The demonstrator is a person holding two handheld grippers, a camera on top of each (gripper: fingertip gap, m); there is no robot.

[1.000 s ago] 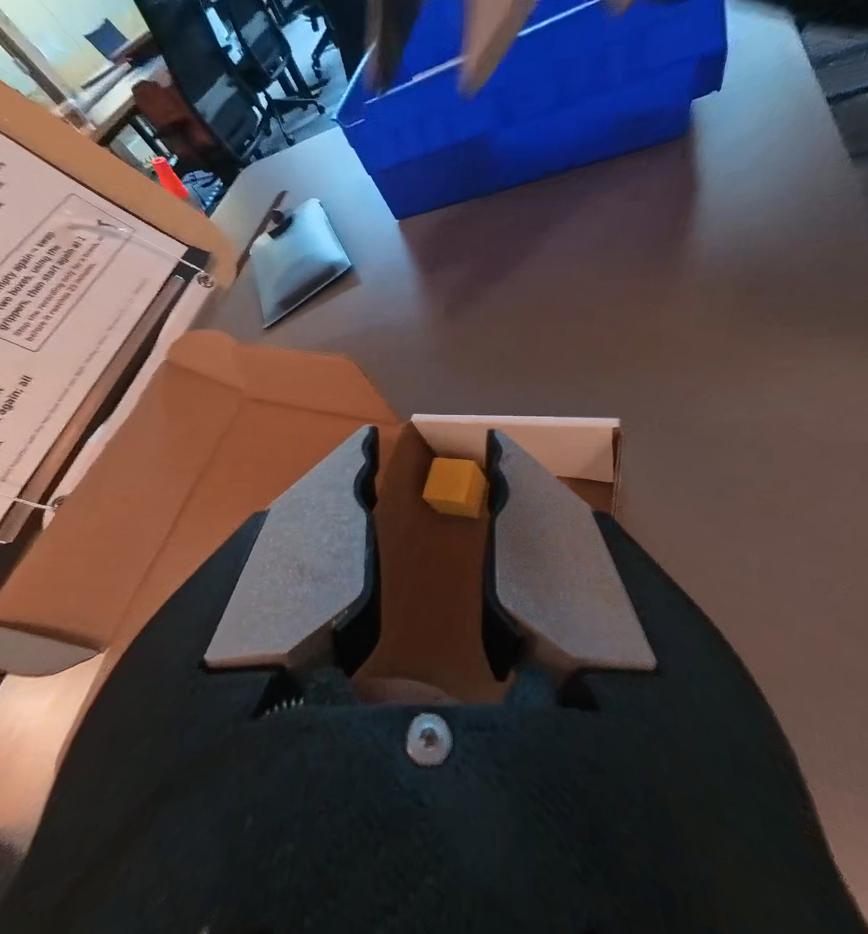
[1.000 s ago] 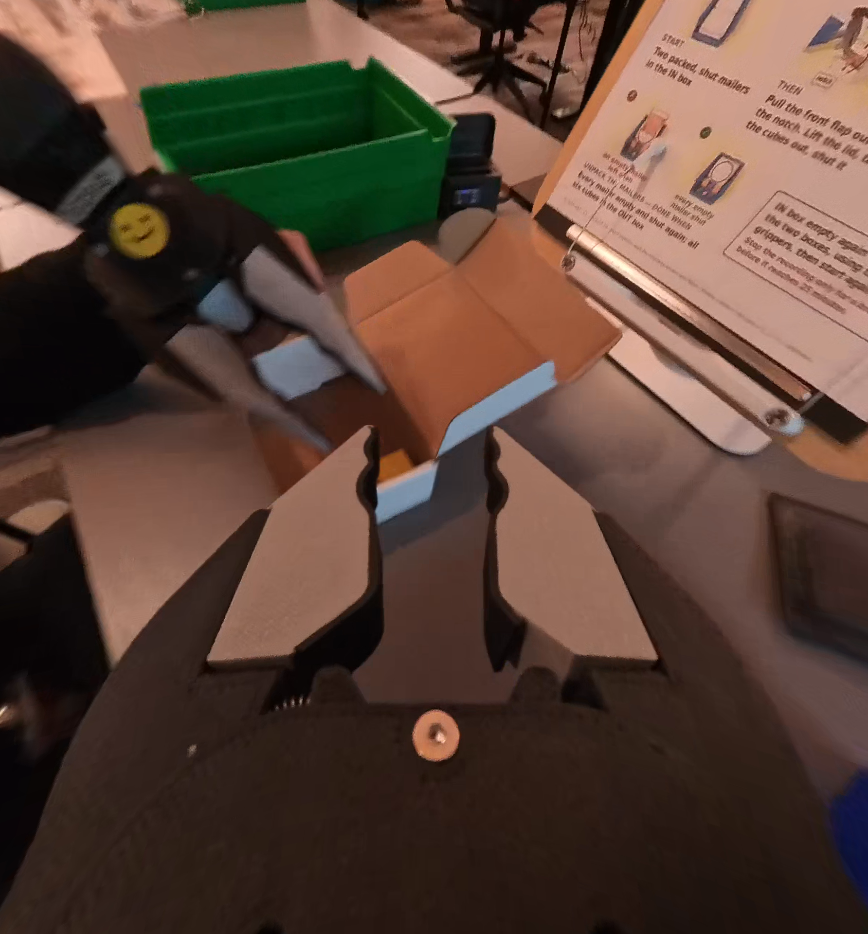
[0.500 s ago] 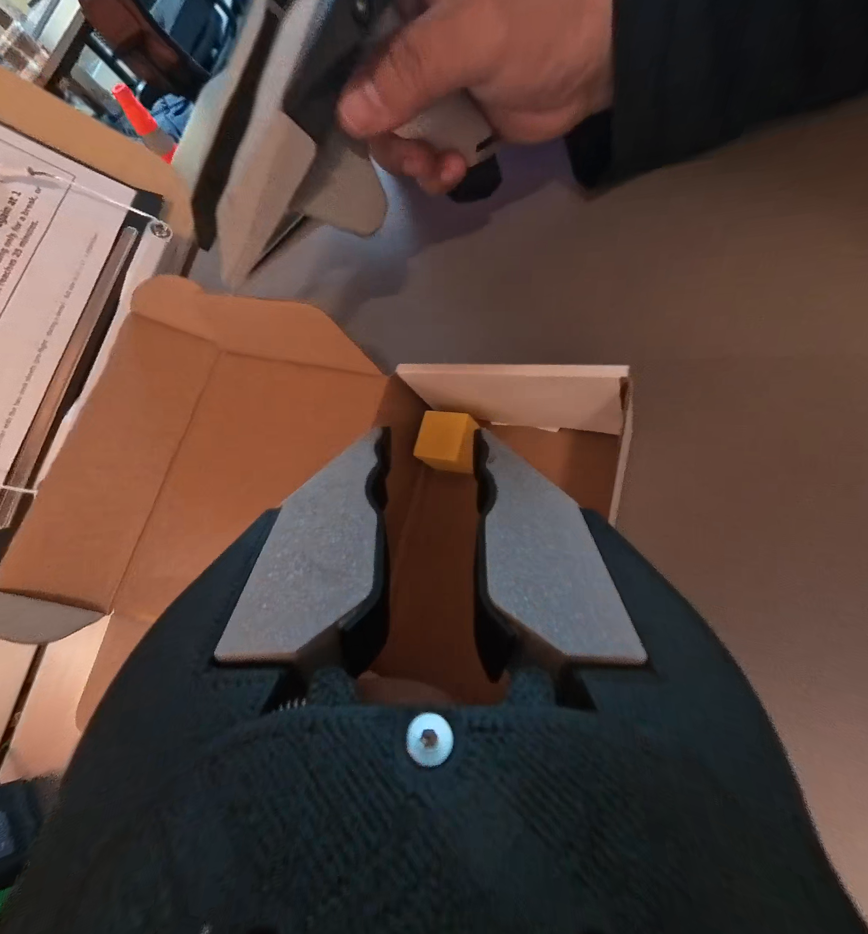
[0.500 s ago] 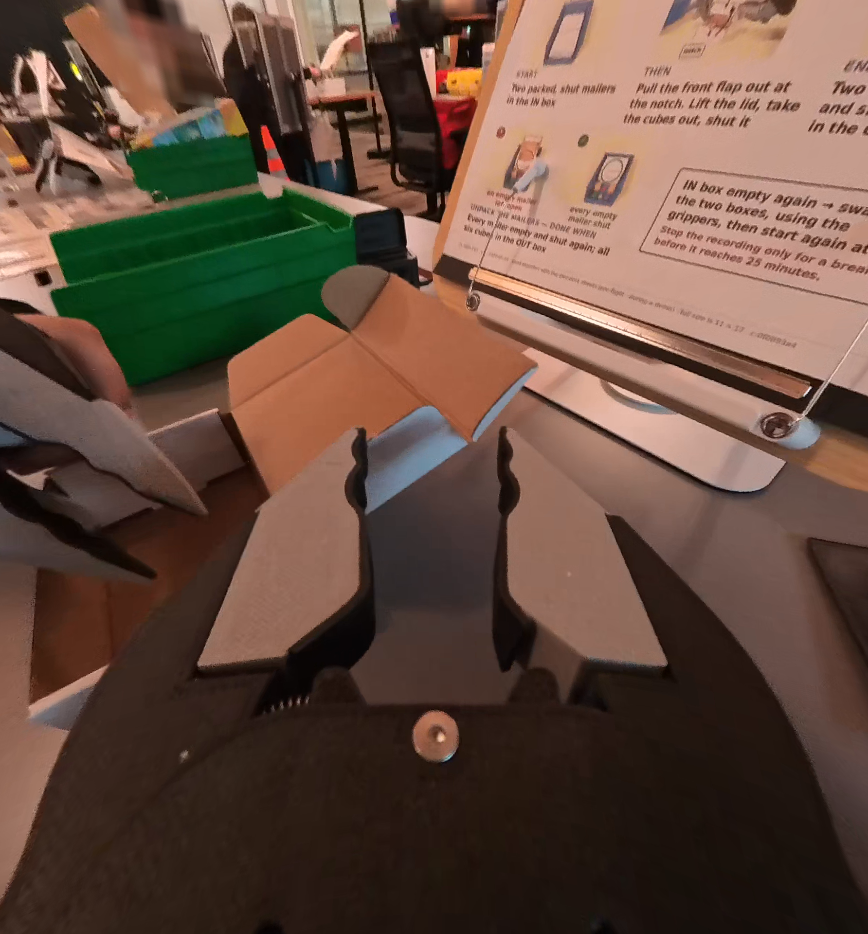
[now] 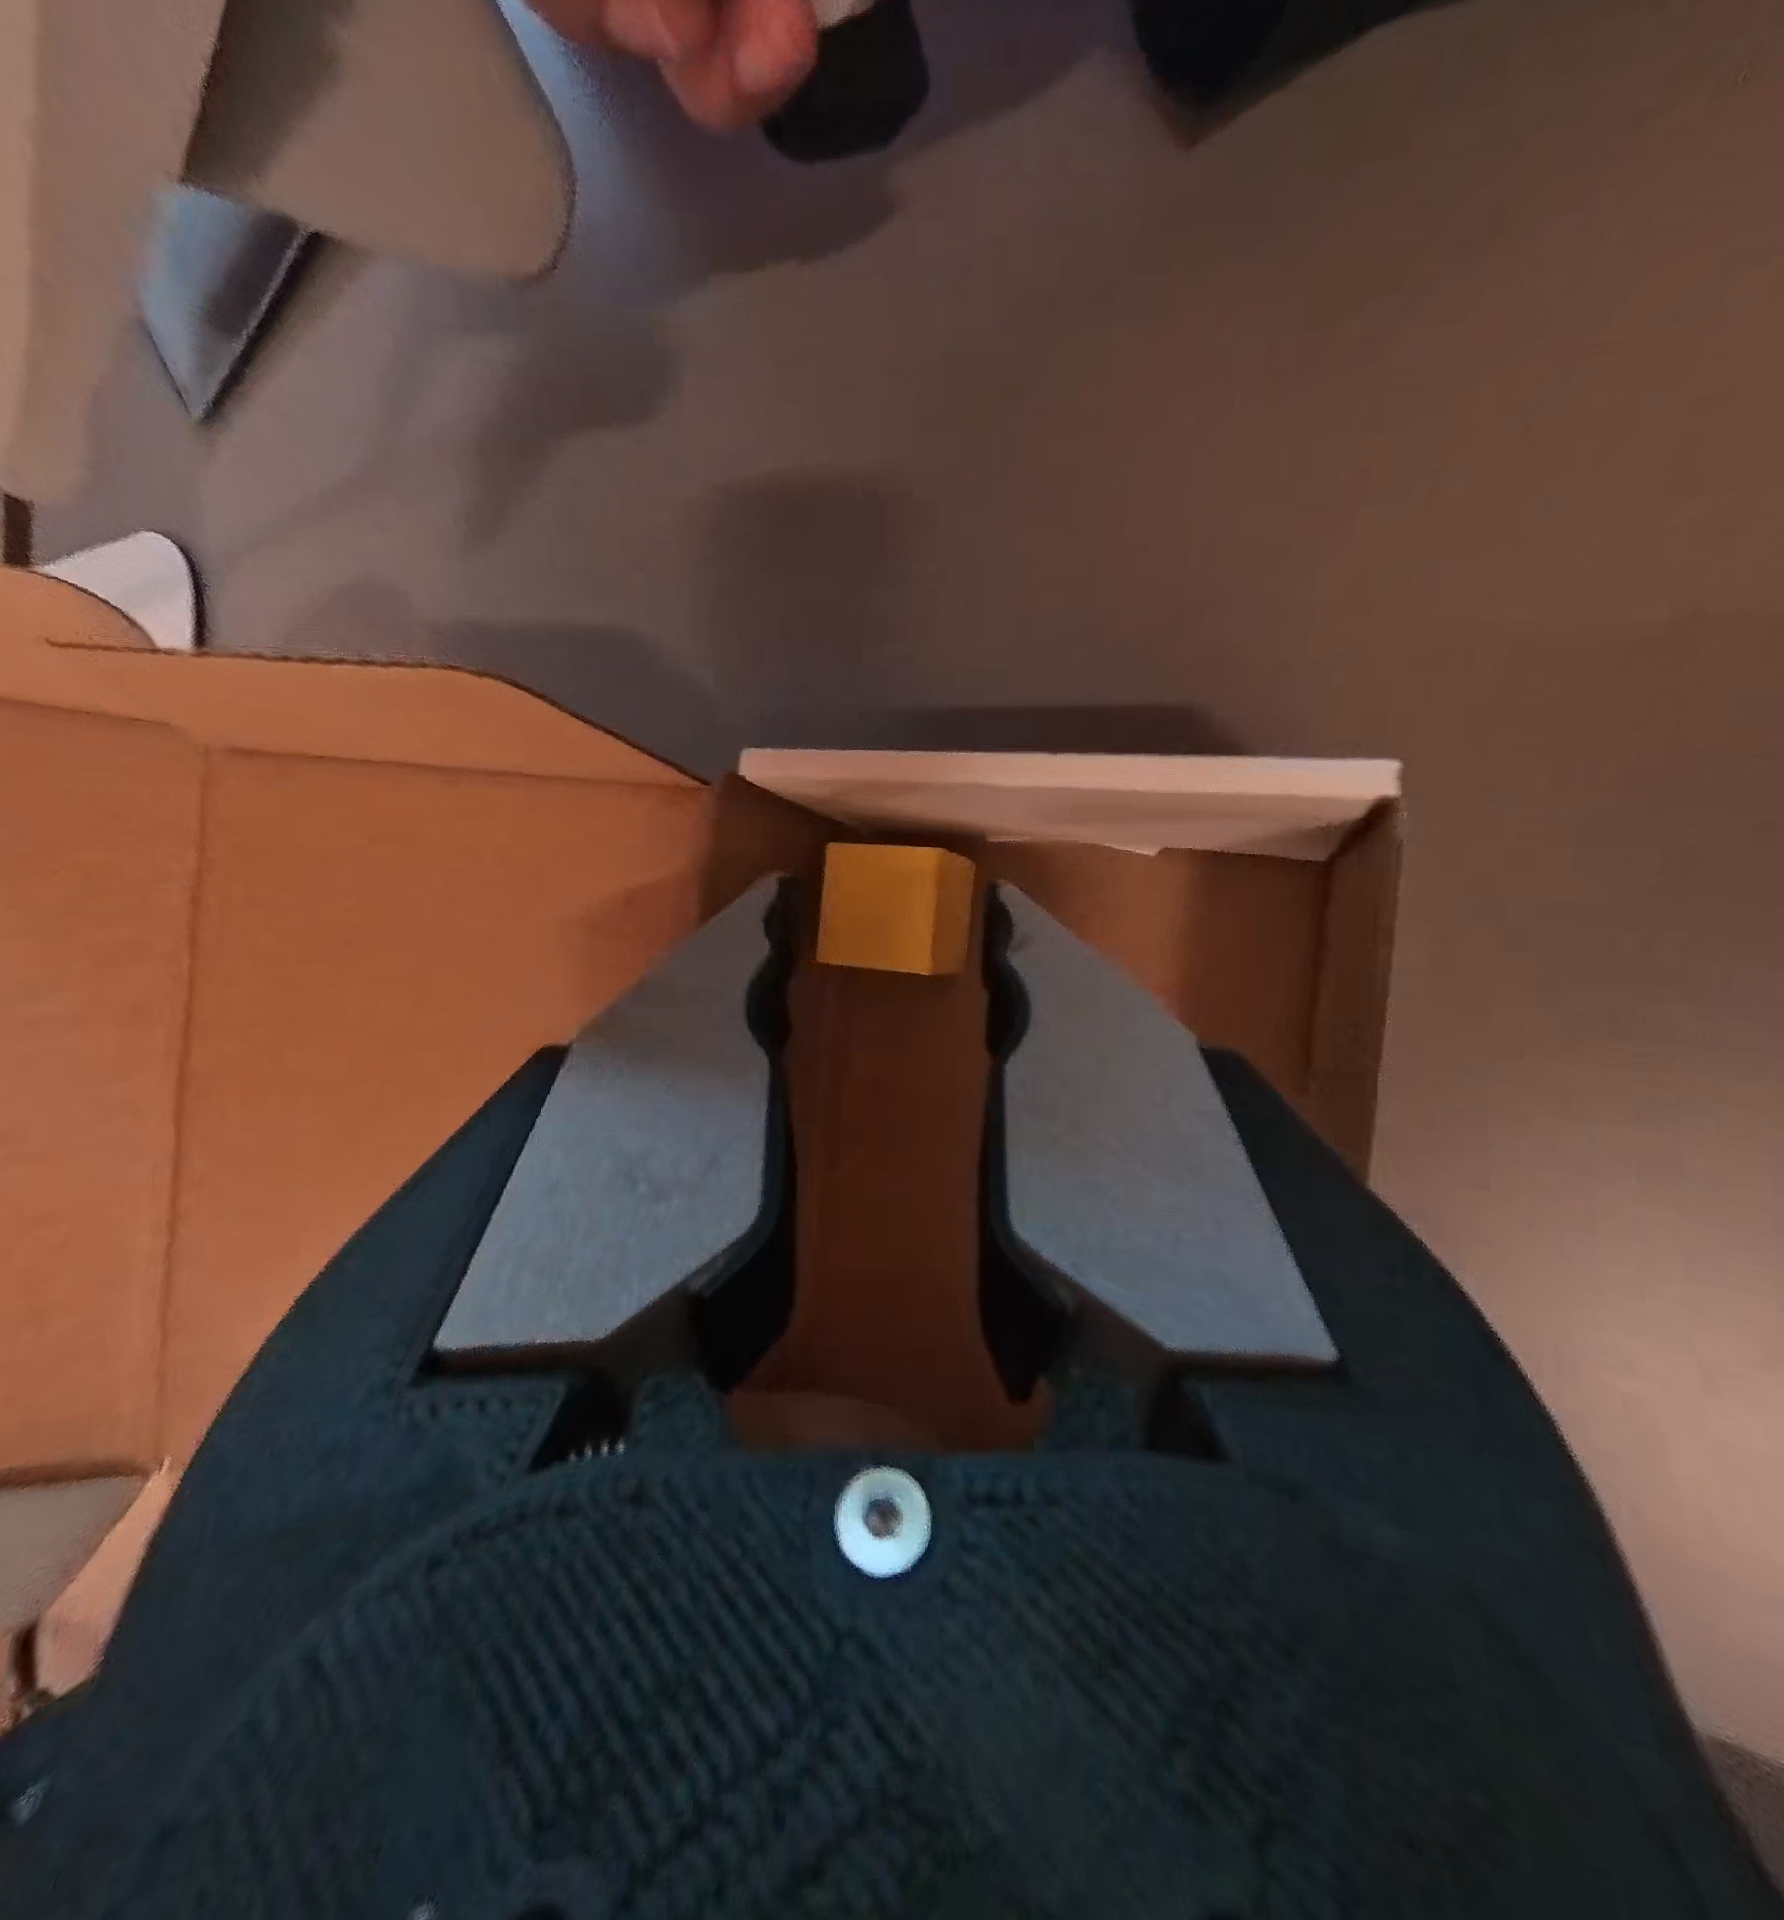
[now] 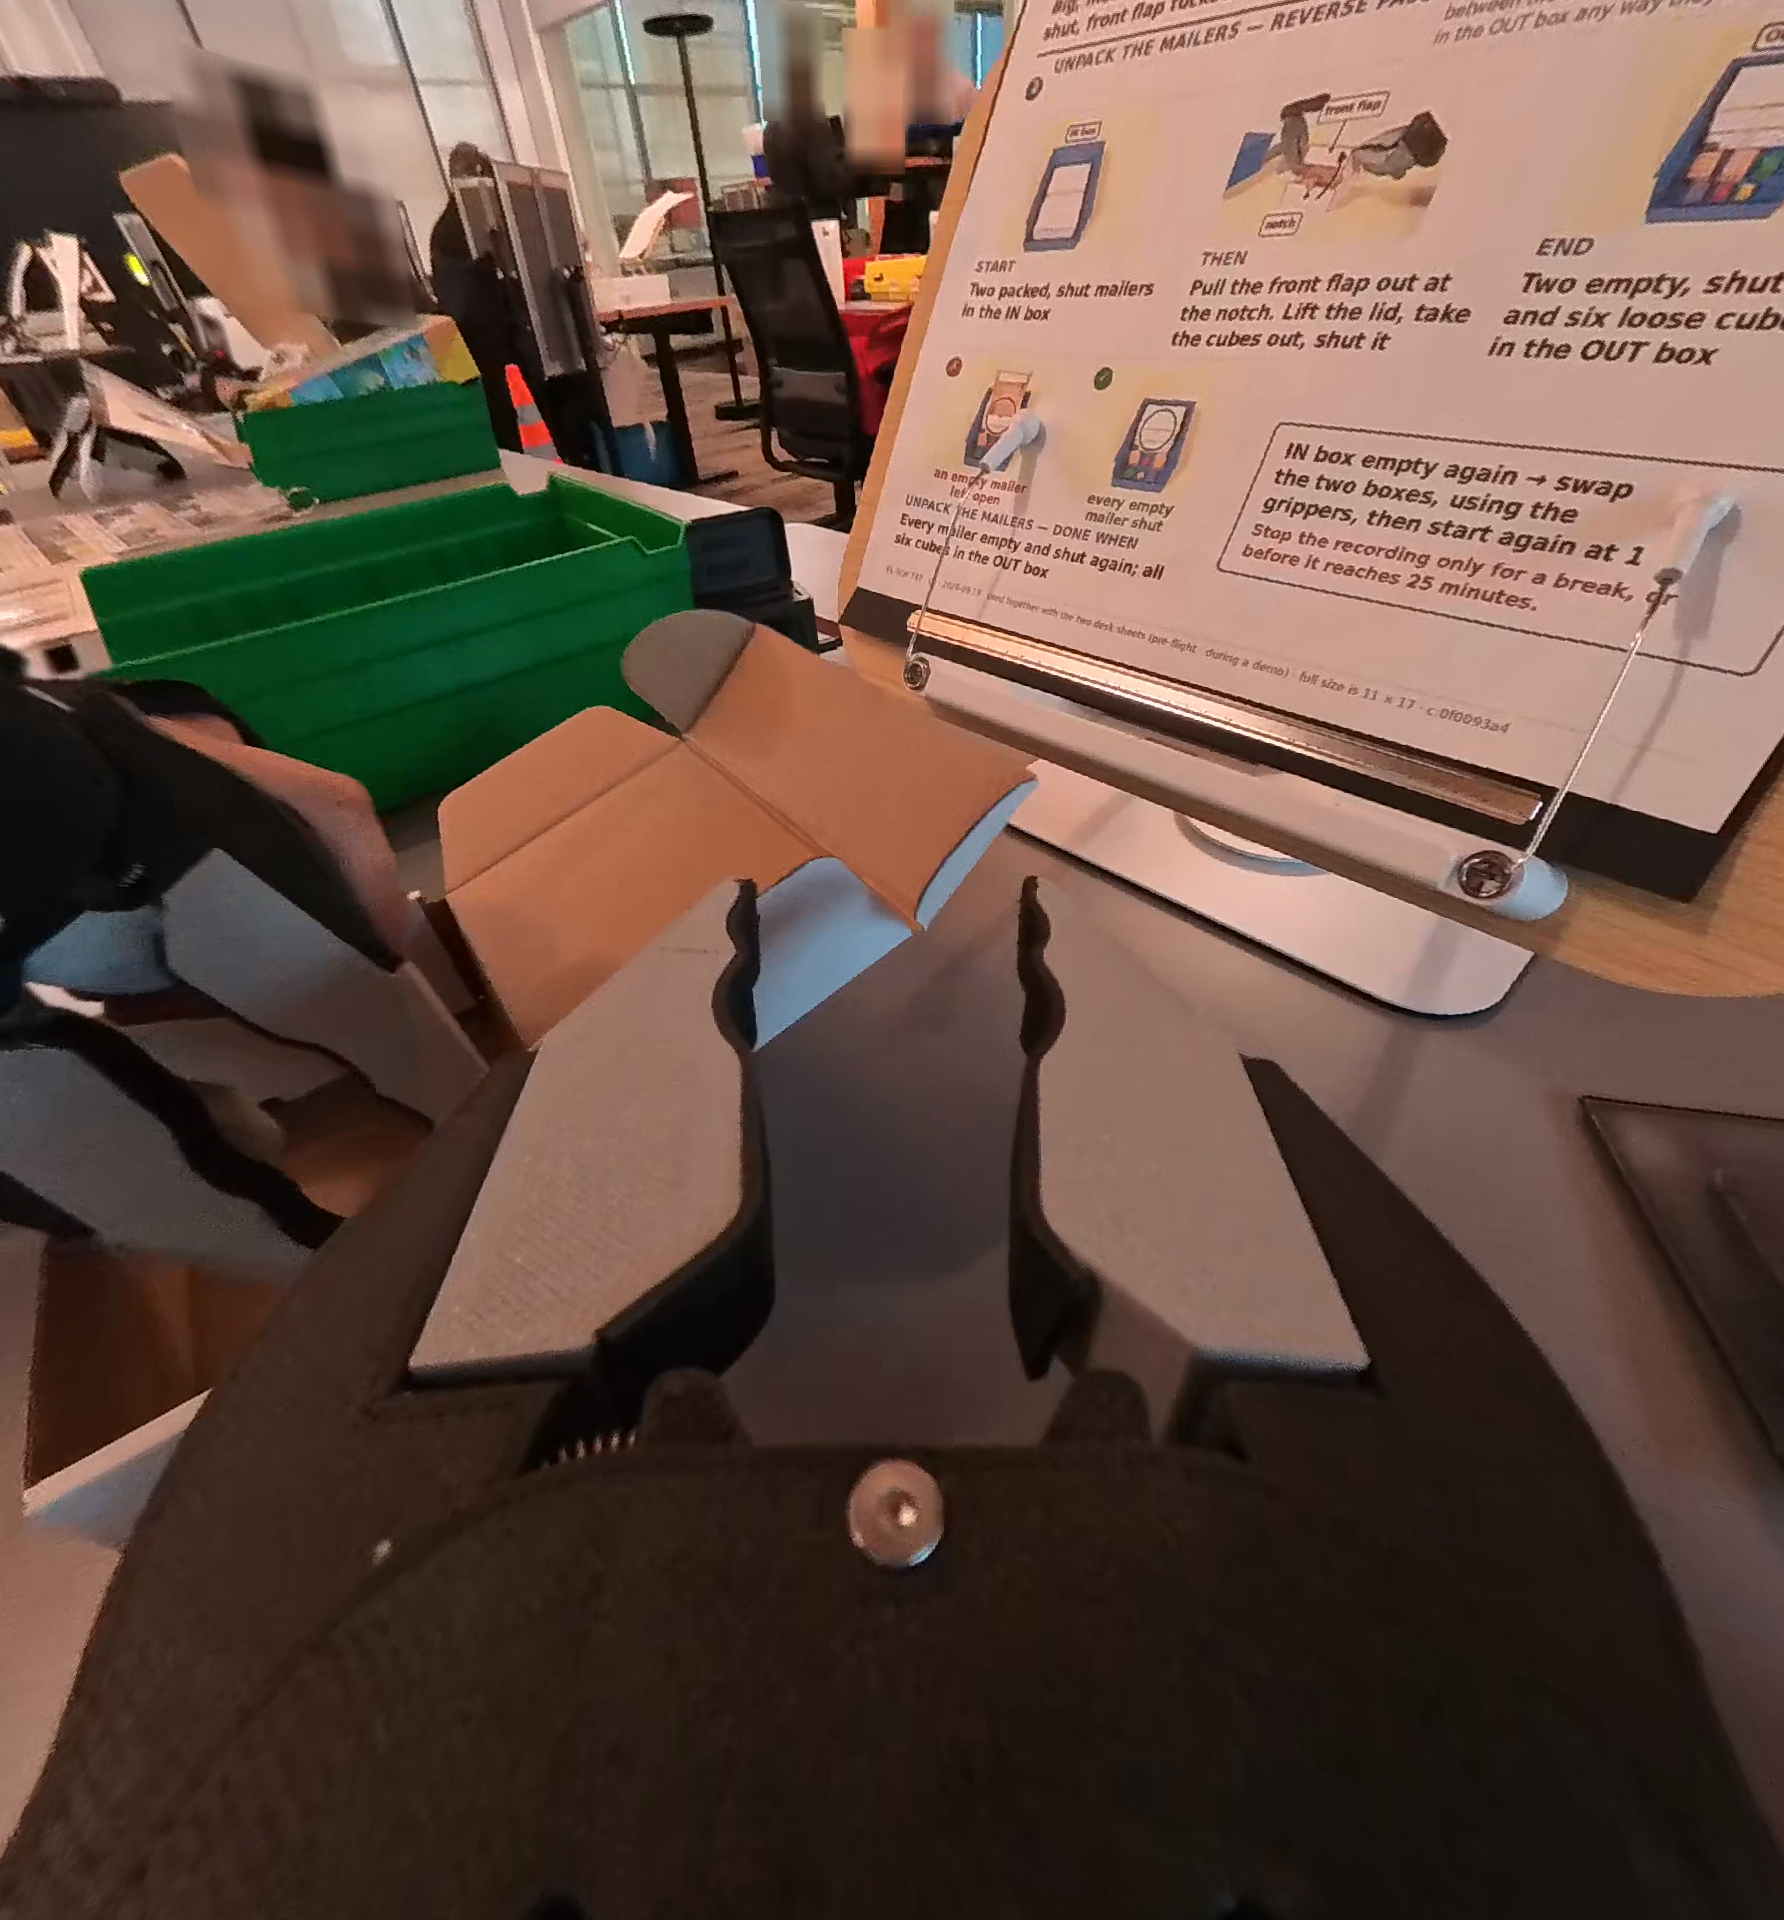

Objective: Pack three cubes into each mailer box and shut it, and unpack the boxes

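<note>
A grey table [image 5: 1387, 416] holds an open cardboard mailer box [image 5: 1355, 956], lid folded back. The left gripper [image 5: 883, 914] reaches inside, fingers narrowly parted around a yellow cube [image 5: 893, 909]; contact is unclear. The right gripper [image 6: 883, 935] hovers beside the box, parted and empty.

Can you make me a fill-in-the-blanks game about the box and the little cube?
1. The cube between the left gripper fingertips is ____.
2. The cube sits inside the open ____ mailer box.
3. The bin behind the box lid is ____.
4. The right gripper holds ____.

Missing words: yellow; cardboard; green; nothing
</note>
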